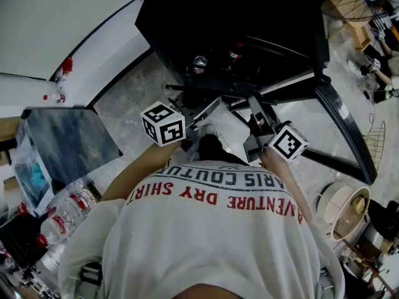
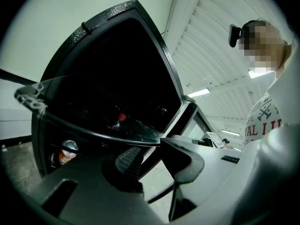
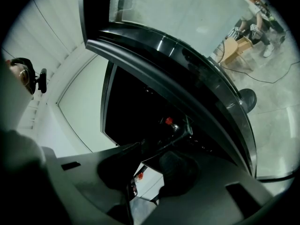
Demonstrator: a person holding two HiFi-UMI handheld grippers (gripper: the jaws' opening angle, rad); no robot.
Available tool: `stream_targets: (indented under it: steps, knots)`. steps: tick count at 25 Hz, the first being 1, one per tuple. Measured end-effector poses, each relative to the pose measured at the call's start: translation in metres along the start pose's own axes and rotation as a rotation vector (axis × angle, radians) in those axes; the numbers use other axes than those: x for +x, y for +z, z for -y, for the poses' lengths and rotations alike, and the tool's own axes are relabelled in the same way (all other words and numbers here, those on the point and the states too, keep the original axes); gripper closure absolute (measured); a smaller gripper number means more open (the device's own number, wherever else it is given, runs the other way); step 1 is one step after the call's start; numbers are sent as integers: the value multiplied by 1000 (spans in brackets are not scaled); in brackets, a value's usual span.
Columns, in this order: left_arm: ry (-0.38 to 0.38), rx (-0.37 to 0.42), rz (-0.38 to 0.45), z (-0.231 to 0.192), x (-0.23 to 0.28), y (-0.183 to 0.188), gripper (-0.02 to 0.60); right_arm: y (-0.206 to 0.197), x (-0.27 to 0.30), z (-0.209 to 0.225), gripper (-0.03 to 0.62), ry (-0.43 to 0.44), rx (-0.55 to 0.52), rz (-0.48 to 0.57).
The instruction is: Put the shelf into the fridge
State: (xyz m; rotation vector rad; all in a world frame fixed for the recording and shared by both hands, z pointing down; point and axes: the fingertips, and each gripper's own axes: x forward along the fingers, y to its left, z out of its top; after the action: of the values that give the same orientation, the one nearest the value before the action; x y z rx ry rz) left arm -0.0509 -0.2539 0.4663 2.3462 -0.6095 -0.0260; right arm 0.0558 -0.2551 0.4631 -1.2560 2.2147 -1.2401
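A person holds the glass shelf (image 2: 93, 131) by its near edge, the left gripper (image 2: 150, 151) and right gripper (image 3: 150, 161) each clamped on it, at the centre of the head view. Its long side runs left to right between them. The open fridge (image 1: 237, 23) lies straight ahead, upper centre, so both hands will probably push forward together.

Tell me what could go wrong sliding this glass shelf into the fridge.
The glass shelf is pinched only at its near edge by the left hand-held gripper and right hand-held gripper; it could slip or tilt. Pushed in, it may knock the bottle or can inside the fridge.
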Motion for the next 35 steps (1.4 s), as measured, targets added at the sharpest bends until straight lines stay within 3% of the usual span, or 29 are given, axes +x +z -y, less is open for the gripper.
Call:
stream_targets:
  steps: [4, 11, 21, 31, 35]
  knots:
    - [-1, 3, -4, -2, 2, 2, 449, -1, 1, 2, 467, -39, -25, -13]
    - [-1, 3, -2, -8, 7, 7, 449, -8, 3, 0, 418, -28, -49, -41]
    - [16, 6, -1, -21, 19, 19, 445, -3, 1, -5, 419, -44, -150, -71]
    - [29, 5, 0, -33, 33, 30, 442, 0, 0, -26, 531, -44, -370, -96]
    - [35, 14, 3, -39, 37, 36, 440, 1, -1, -28, 549, -35, -382, -99]
